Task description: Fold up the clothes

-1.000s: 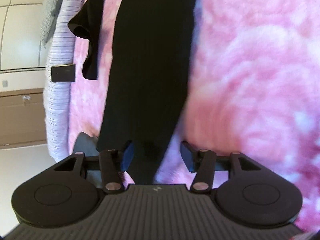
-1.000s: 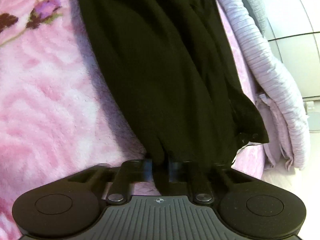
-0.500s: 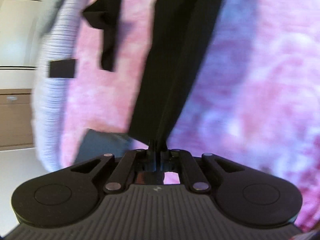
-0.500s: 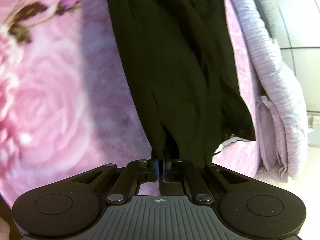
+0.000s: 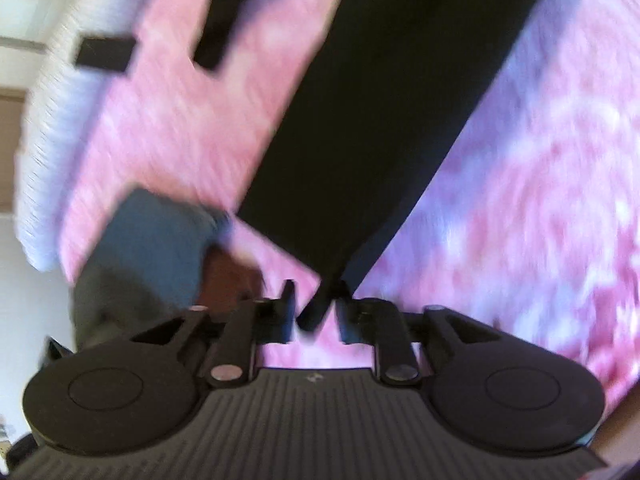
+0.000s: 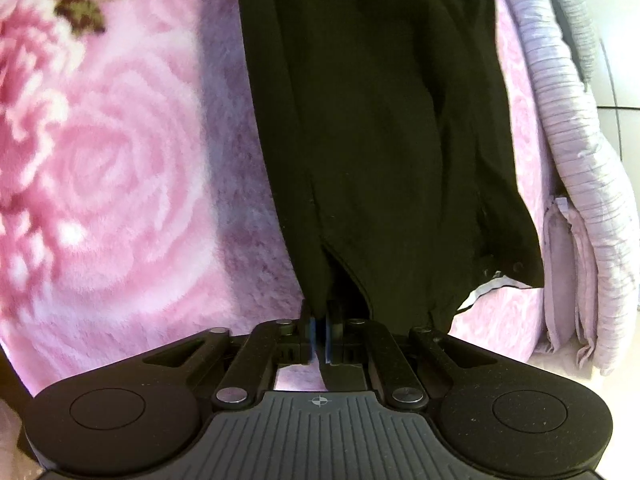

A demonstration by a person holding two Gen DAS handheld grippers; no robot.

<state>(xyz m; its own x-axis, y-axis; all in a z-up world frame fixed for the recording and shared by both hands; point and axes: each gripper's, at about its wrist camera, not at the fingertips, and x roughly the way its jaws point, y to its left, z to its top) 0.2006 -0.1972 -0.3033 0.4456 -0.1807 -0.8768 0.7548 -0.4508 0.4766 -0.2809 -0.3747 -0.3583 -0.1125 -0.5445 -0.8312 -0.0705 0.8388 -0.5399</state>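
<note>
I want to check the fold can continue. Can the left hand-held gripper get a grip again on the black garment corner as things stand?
Probably yes. The black garment corner hangs between the opening jaws of the left hand-held gripper, and nothing blocks it, though the view is blurred.

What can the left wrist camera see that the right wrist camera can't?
Only the left wrist view shows a folded blue cloth, and the left gripper opening, a corner of the black garment loose between its jaws. Only the right wrist view shows the printed rose and the right gripper shut on the garment. Both show the black garment and pink blanket.
</note>
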